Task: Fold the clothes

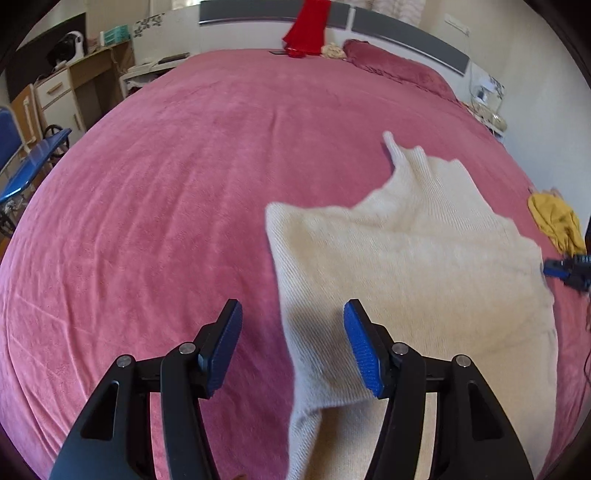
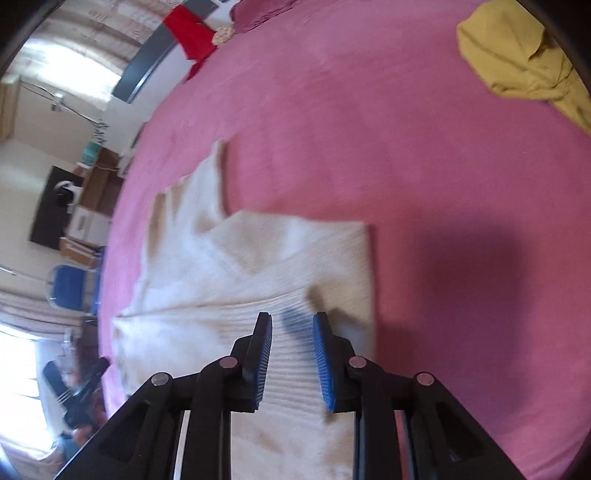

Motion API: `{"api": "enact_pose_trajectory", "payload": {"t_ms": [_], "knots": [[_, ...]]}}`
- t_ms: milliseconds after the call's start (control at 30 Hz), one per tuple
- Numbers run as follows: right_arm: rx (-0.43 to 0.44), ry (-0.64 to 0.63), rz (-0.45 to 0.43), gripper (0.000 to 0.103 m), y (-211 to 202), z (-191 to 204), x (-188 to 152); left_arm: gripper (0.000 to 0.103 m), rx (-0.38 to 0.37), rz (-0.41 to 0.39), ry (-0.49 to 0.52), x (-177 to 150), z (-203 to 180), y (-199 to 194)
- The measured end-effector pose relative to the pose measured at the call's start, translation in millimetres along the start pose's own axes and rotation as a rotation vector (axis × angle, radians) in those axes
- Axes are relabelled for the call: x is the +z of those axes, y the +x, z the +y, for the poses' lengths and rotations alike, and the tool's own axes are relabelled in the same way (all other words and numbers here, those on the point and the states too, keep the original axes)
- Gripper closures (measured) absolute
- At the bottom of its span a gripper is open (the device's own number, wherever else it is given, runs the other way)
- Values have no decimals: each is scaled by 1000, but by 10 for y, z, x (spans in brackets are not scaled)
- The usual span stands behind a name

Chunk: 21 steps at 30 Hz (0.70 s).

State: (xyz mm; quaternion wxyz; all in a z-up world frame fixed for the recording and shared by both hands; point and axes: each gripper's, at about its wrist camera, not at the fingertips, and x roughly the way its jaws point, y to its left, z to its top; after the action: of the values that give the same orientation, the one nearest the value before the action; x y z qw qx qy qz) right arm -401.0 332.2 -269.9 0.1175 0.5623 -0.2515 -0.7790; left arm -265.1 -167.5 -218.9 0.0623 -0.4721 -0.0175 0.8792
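A cream knit garment (image 1: 424, 266) lies partly folded on the pink bedspread (image 1: 166, 203), with one narrow part reaching toward the far side. My left gripper (image 1: 293, 310) hovers open over its left edge. The cloth passes beneath the gap and neither pad presses on it. In the right wrist view the same garment (image 2: 258, 266) fills the middle. My right gripper (image 2: 291, 319) stands just above its ribbed surface, jaws a small way apart with nothing pinched. The right gripper (image 1: 565, 271) also shows at the garment's right edge in the left wrist view.
A crumpled yellow garment (image 2: 517, 55) lies on the bed beyond the cream one. A red garment (image 1: 306, 26) hangs at the headboard beside a pink pillow (image 1: 391, 62). A desk (image 1: 74, 81) and a blue chair (image 1: 22, 173) stand left of the bed.
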Motion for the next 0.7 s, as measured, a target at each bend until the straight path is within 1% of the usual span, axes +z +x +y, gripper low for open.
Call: {"api": "enact_pose_trajectory", "payload": {"t_ms": [67, 167, 267, 333, 400, 433, 500, 567, 600, 700], "knots": [[21, 3, 5, 79, -69, -100, 15, 43, -12, 8, 3, -72, -45, -27], [158, 47, 50, 80, 37, -194, 43, 43, -33, 15, -23, -109, -61, -37], [176, 53, 88, 80, 233, -211, 8, 43, -44, 18, -45, -98, -58, -13], [197, 65, 94, 80, 281, -236, -3, 42, -47, 22, -52, -104, -43, -36], [218, 63, 96, 80, 245, -236, -17, 42, -40, 21, -49, -108, -39, -59], [228, 62, 97, 84, 225, -235, -25, 42, -33, 19, -44, -109, -42, -69], [142, 9, 102, 96, 266, -158, 0, 42, -31, 17, -36, -98, -55, -77], [73, -66, 104, 99, 246, -28, -37, 42, -23, 17, -36, -89, -73, -69], [58, -87, 99, 100, 255, 35, -52, 42, -27, 16, -40, -86, -79, -66], [98, -116, 72, 101, 228, 187, -73, 42, -32, 17, -53, -90, -108, -64]]}}
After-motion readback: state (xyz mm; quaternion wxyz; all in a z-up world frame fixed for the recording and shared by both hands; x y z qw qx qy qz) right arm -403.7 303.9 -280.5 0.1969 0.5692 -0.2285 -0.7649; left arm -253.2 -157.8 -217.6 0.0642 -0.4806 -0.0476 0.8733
